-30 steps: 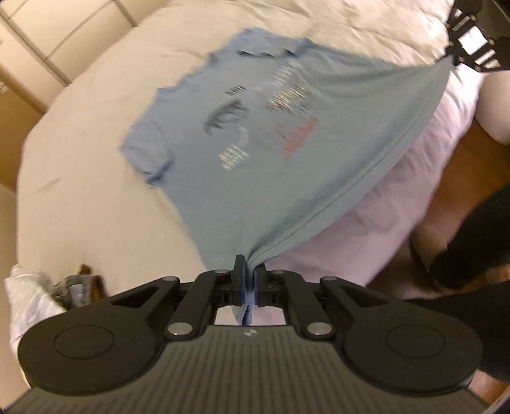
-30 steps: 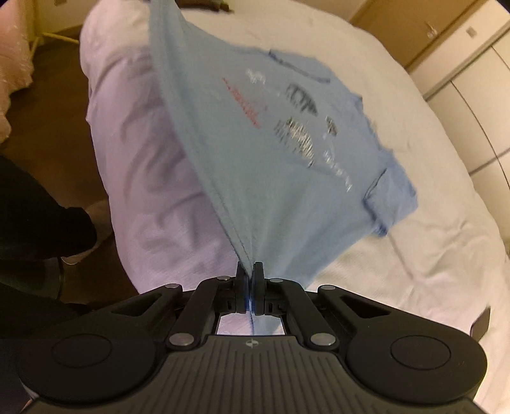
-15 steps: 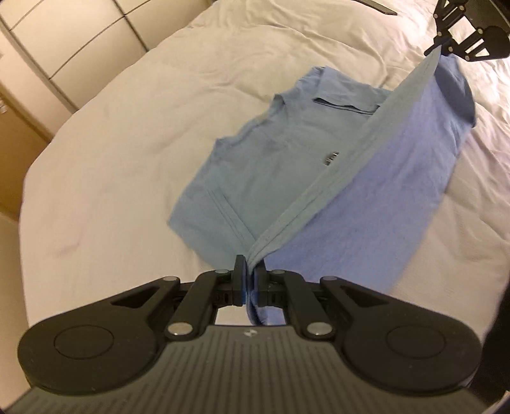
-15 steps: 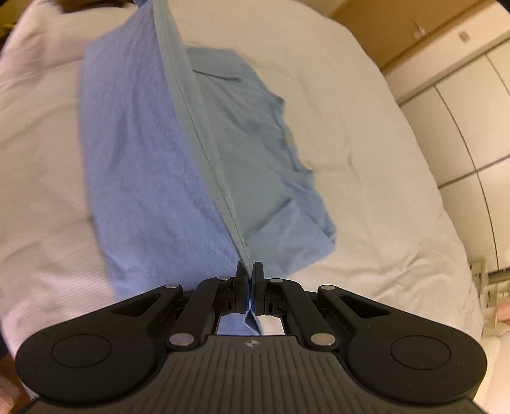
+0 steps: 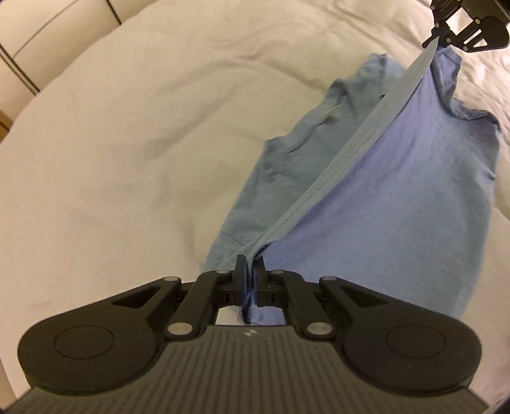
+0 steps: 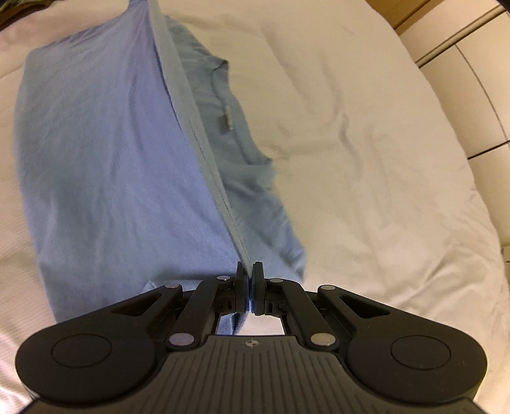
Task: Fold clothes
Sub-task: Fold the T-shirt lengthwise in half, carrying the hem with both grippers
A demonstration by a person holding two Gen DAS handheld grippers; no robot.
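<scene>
A light blue T-shirt [image 5: 398, 197] lies on the white bed [image 5: 127, 143], its lower half doubled over toward the collar. My left gripper [image 5: 250, 270] is shut on one corner of the hem. The hem [image 5: 350, 149] runs taut from there up to my right gripper [image 5: 435, 32], seen at the top right. In the right wrist view my right gripper [image 6: 249, 277] is shut on the other hem corner of the T-shirt [image 6: 105, 165]. The collar with its label [image 6: 227, 118] shows just right of the hem [image 6: 204, 149]. The printed front is hidden.
The bed's white cover [image 6: 382, 165] spreads wide on the far side of the shirt in both views. Pale wardrobe doors stand beyond the bed at the upper left [image 5: 47, 28] and at the right edge [image 6: 471, 105].
Both grippers have carried the hem forward over the shirt toward the collar and down nearer the bed. The printed front, visible a second ago, is now covered by the folded half.
</scene>
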